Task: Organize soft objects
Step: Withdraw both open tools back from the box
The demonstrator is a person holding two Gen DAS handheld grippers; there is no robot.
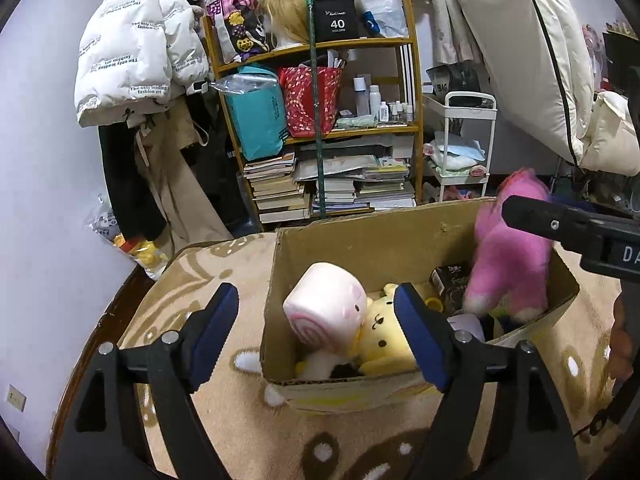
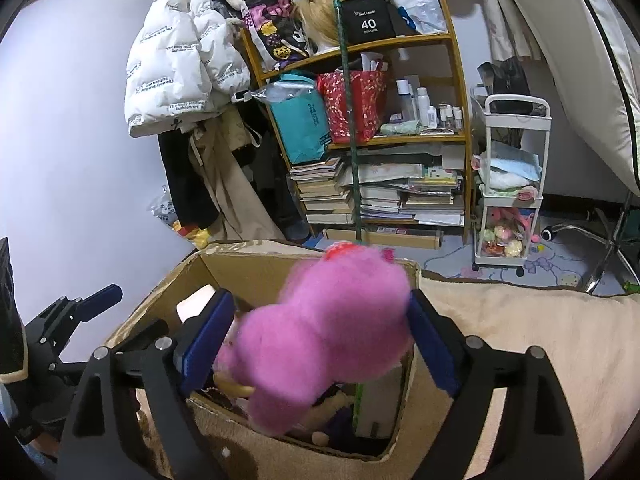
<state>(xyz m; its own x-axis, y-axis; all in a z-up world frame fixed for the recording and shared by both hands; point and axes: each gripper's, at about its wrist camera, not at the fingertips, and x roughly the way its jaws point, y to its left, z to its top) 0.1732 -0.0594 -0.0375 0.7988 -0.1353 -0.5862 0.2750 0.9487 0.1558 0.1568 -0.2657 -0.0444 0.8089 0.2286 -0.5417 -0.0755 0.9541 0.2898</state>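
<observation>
An open cardboard box stands on a beige patterned blanket. Inside lie a pink-and-white cylinder plush and a yellow plush. My left gripper is open and empty, just before the box's near wall. A pink furry plush sits blurred between my right gripper's wide-spread fingers over the box; the pads do not seem to press it. In the left wrist view the pink plush stands at the box's right end, beside one right finger.
A wooden shelf with bags, bottles and book stacks stands behind the box. A white jacket hangs at the left. A white cart with soft items stands at the right. A small dark box lies inside the cardboard box.
</observation>
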